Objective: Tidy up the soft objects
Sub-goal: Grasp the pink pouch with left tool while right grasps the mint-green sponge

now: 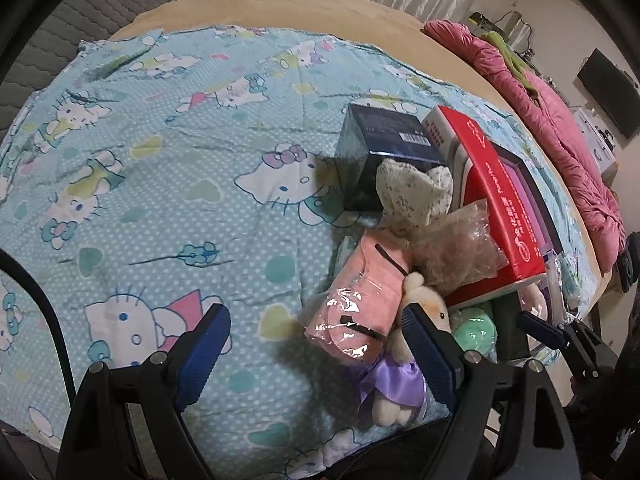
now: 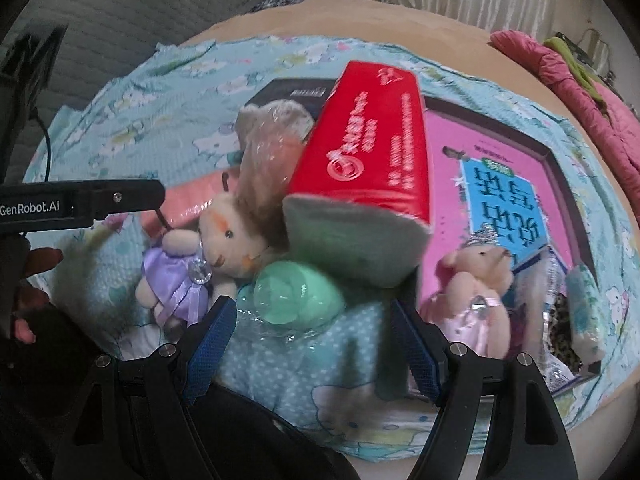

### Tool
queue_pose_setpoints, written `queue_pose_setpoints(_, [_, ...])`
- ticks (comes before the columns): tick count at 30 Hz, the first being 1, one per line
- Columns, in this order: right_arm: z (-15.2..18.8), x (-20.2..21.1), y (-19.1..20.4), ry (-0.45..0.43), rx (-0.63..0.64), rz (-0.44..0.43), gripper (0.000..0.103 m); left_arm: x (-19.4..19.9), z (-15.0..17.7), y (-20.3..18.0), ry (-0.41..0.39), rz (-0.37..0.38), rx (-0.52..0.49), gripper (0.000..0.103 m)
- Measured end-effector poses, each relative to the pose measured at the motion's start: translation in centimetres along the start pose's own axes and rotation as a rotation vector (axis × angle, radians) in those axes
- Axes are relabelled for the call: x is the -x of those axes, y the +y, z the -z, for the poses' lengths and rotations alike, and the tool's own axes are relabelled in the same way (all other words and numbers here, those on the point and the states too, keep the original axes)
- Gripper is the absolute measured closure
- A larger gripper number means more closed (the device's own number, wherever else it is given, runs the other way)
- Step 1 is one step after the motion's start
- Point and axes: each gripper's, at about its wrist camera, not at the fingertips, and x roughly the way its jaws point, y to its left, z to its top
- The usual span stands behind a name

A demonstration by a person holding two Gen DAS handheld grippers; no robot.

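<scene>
Left wrist view: left tongs (image 1: 316, 344) gape empty above the bed's blanket (image 1: 160, 208); right tongs (image 2: 310, 340) hang released over the green ball (image 2: 298, 296). Closing carelessly could snag its plastic wrap or topple the leaning red box (image 2: 360, 160) onto the purple-dressed plush (image 2: 208, 256).

- Purple doll (image 2: 180, 276): cream plush, lilac satin dress, lying tilted on the quilt.
- Pink doll (image 2: 474, 288): upright against the pink book.
- Green ball (image 2: 296, 294): mint, plastic-wrapped, between the dolls.
- Pink pack (image 1: 360, 300): wrapped, beside the purple doll.
</scene>
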Motion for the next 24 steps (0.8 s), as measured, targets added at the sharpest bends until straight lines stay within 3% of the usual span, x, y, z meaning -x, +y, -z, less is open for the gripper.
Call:
queue_pose_setpoints(14, [-0.4,-2.9,0.8,0.043,0.024,-0.022,0.023,-2.9,-1.1,-0.2,0.073,0.012,-0.007,0.016])
queue_pose_setpoints(18, [-0.3,-3.4,0.4,0.058,0.003,-0.058,0.037,-4.0,-1.1,-0.1,0.112,0.039,0.001,0.016])
queue_pose_setpoints(20, [-0.4,-3.4,0.4,0.056,0.002,-0.058,0.037,-4.3,-1.2,0.1,0.121,0.053,0.007,0.017])
queue_pose_setpoints(24, [-0.3,-3.3,0.1,0.047,-0.015,-0.068,0.042,-4.8,-1.5,0.8,0.146,0.112,0.039,0.027])
